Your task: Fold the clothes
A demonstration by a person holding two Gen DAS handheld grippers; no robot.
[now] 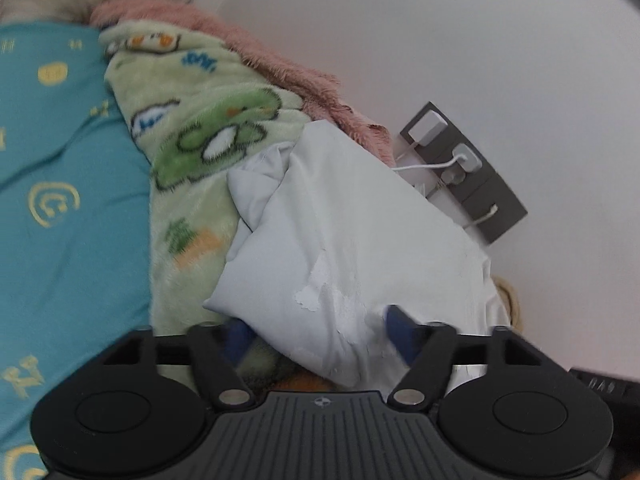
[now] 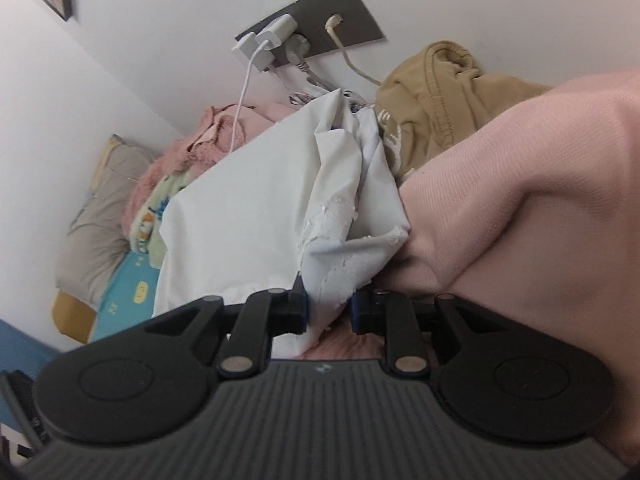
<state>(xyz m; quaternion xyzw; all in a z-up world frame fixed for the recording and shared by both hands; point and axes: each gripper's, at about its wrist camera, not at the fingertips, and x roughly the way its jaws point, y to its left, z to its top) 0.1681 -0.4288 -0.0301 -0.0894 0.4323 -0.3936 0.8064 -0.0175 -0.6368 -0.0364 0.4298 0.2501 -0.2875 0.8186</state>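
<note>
A white garment [image 1: 344,232] with a cracked white print lies bunched on a bed, against the wall. My left gripper [image 1: 320,336] is open, its blue fingertips [image 1: 398,330] wide apart on either side of the garment's near corner. In the right wrist view the white garment [image 2: 256,208] hangs in folds, and its ragged printed edge runs down between the blue pads [image 2: 360,312]. My right gripper [image 2: 330,308] is shut on that edge. A pink garment [image 2: 520,200] presses in from the right, beside the gripper.
A green cartoon fleece blanket [image 1: 192,152], a fuzzy pink blanket [image 1: 280,60] and a teal patterned sheet [image 1: 68,200] lie to the left. A grey socket plate [image 1: 464,168] with chargers and cables is on the wall. A tan garment [image 2: 440,112] and a grey pillow [image 2: 100,220] lie behind.
</note>
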